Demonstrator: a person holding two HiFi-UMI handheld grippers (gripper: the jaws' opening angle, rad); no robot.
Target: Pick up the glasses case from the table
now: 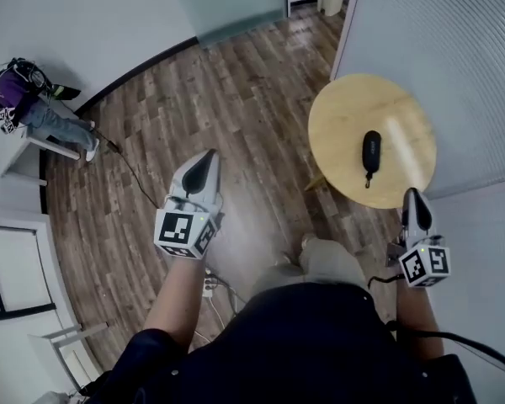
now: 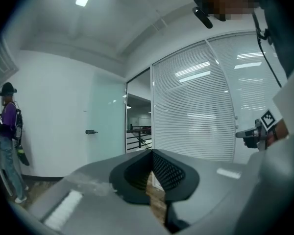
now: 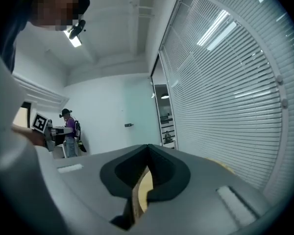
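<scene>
Head view: the glasses case point(image 1: 371, 155) lies on the round desk point(image 1: 341, 120), its long axis running away from the person; the right gripper point(image 1: 413, 195) is near it, with the case just ahead and to its left; the left gripper point(image 1: 207, 160) is well apart from the desk. Left gripper view: jaws together, nothing between them; no case in sight. Right gripper view: jaws together and empty; only a strip of desk shows below them.

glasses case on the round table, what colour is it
Black. The glasses case lies on the light wooden round table, and it shows best in the head view.
</scene>
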